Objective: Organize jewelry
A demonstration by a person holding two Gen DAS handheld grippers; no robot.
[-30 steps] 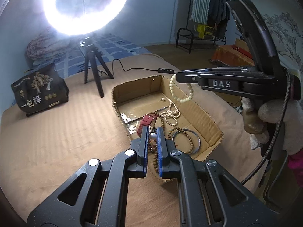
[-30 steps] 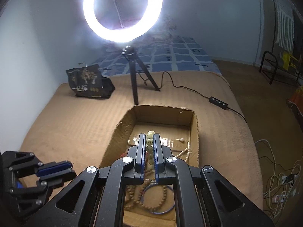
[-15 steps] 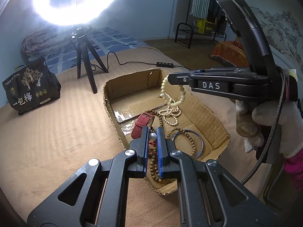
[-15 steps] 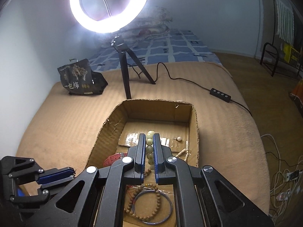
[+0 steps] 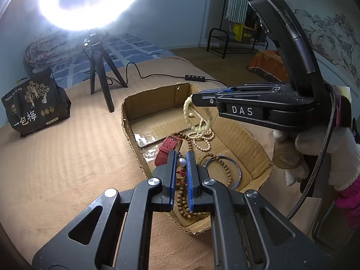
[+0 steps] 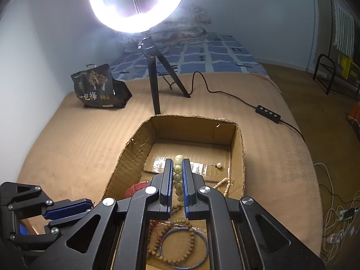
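- The right gripper (image 6: 177,175) is pinching a pale bead bracelet (image 6: 178,173) between its blue pads, its fingers closed on the beads; seen from the left wrist, the loop (image 5: 198,117) is dangling below its tip, above the far half of the box (image 5: 157,96).
- The left gripper (image 5: 181,164) is clamped on a pearl pendant (image 5: 181,162), whose red cord and brown beads are trailing down between its fingers, just over the near end of the box.
- Below and ahead of the left gripper, a red strap (image 5: 167,146), a white bead string (image 5: 202,137), a brown bead bracelet (image 5: 221,168) and a bangle (image 5: 234,173) are lying on the box floor; a loose pearl (image 6: 218,165) is sitting right of the right gripper's tip.
- The step in hand looks to be sorting, with each gripper holding one piece.
- The next move is probably calling for setting each piece down on its own bare patch, letting go only once it is resting, so the strands are not tangling.
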